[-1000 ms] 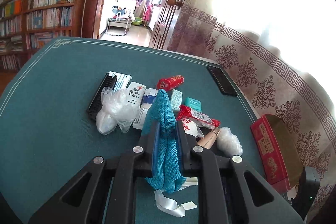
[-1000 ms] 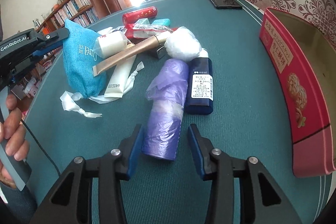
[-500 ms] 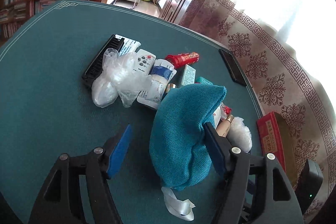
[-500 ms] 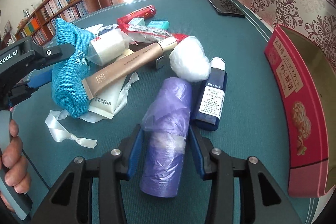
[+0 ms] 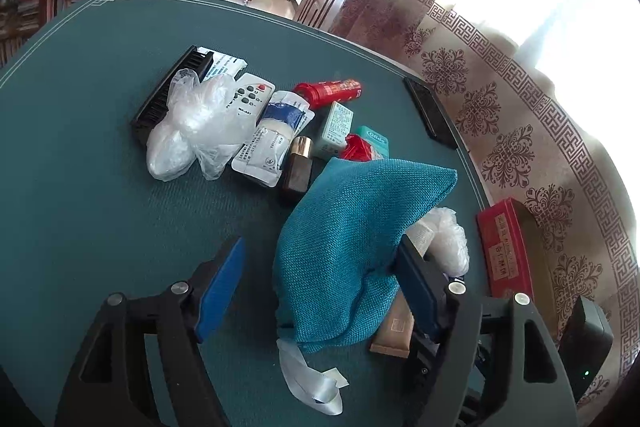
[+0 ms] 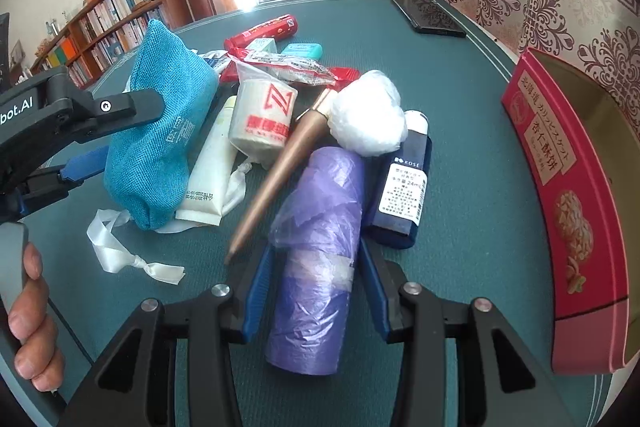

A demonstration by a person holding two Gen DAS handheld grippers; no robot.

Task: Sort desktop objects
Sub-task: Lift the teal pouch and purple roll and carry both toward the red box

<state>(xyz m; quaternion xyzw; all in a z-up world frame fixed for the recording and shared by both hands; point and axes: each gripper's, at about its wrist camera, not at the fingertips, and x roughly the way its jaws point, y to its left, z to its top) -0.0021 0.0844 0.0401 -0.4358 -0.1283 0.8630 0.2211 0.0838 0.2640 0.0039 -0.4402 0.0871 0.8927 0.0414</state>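
Pouch: a teal woven-cloth pouch point(image 5: 352, 251) lay slumped on the tabletop point(image 5: 80, 155) between the left tongs point(image 5: 320, 287), its white satin ribbon point(image 5: 312, 383) trailing out.
Left tongs: jaws were opening, the pouch leaning on 1 blue pad only.
Roll: a purple roll of thin crinkled plastic bags point(image 6: 316, 267), cylindrical, lay on the tabletop.
Right tongs point(image 6: 316, 291): narrow, both pads against the roll's sides.
Neighbours: a copper tapered tube point(image 6: 276, 171), a navy bottle point(image 6: 404, 187), a red tin box point(image 6: 560, 211) at the edge.

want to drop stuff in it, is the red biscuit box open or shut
Open. The red biscuit box has no lid on it, and its plain inner wall shows past the rim at the table's edge. What lies at its bottom cannot be told.
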